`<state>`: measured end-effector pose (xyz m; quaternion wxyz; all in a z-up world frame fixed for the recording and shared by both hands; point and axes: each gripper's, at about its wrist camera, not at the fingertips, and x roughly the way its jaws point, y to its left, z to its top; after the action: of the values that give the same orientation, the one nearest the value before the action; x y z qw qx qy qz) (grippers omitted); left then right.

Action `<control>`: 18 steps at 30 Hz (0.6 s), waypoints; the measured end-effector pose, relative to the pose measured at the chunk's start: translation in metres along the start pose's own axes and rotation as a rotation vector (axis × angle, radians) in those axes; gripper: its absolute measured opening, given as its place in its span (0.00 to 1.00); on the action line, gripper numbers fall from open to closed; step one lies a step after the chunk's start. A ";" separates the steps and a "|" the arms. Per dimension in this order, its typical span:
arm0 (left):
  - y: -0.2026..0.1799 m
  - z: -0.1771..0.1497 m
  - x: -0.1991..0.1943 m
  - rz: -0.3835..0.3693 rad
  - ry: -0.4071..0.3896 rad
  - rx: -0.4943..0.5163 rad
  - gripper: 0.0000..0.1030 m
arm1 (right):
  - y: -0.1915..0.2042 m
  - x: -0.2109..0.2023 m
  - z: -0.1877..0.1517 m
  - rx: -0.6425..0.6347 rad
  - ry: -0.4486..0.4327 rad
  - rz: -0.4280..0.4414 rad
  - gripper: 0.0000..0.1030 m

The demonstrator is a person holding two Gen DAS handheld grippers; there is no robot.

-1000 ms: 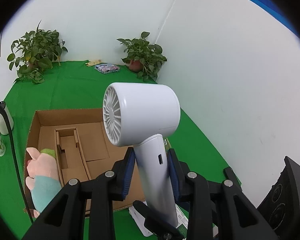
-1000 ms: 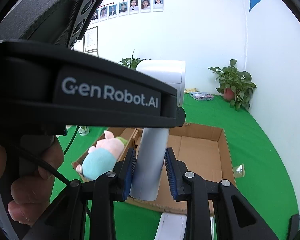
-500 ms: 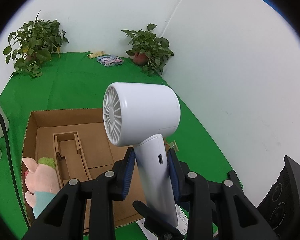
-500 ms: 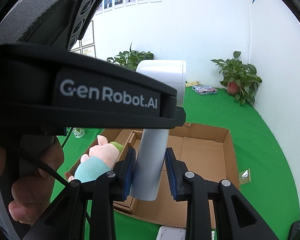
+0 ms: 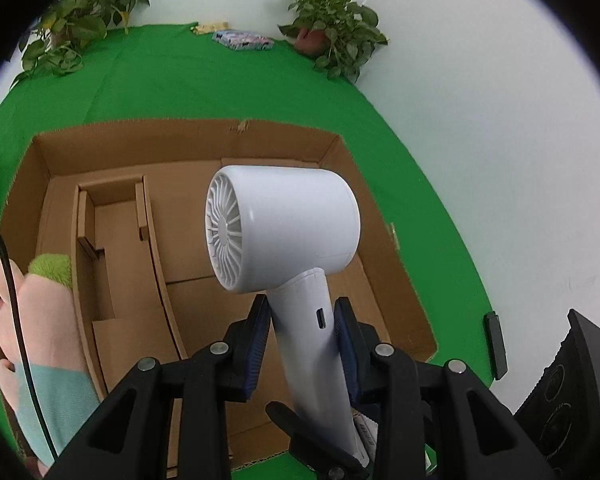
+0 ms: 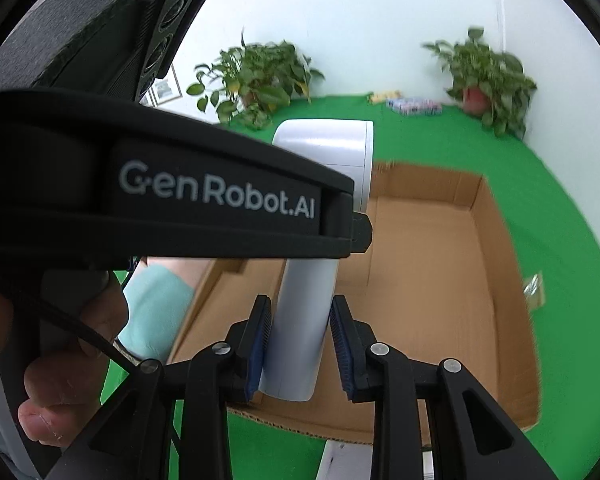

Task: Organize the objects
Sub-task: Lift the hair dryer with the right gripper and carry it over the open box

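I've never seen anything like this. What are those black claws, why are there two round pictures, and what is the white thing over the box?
There is no robot here. A person holds a hand-held gripper in each hand, and each carries a wide-angle camera looking along its two fingers, hence two round pictures. One picture is from the left hand-held gripper, the other from the right hand-held gripper. Both are closed on the handle of a white hair dryer, held above an open cardboard box. A pink and teal plush toy lies at the box's left end. The box sits on a green cloth with two potted plants by the wall. The person's fingers show in the right picture.
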<state>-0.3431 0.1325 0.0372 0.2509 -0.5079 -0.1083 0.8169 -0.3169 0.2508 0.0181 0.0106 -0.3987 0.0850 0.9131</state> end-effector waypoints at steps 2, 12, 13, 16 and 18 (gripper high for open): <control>0.006 -0.006 0.017 -0.002 0.032 -0.009 0.30 | -0.010 0.022 -0.012 0.018 0.026 0.003 0.27; 0.025 -0.019 0.068 0.015 0.147 -0.057 0.31 | -0.043 0.083 -0.051 0.094 0.137 0.027 0.27; 0.027 -0.021 0.072 0.021 0.160 -0.060 0.31 | -0.044 0.087 -0.054 0.100 0.146 0.030 0.27; 0.028 -0.026 0.079 0.043 0.186 -0.046 0.32 | -0.047 0.094 -0.060 0.128 0.179 0.034 0.26; 0.027 -0.026 0.077 0.063 0.194 -0.037 0.33 | -0.046 0.096 -0.066 0.131 0.172 0.035 0.26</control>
<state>-0.3560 0.1480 -0.0460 0.2248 -0.5921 -0.0826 0.7694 -0.3310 0.2807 -0.1027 0.0134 -0.4726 0.1518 0.8680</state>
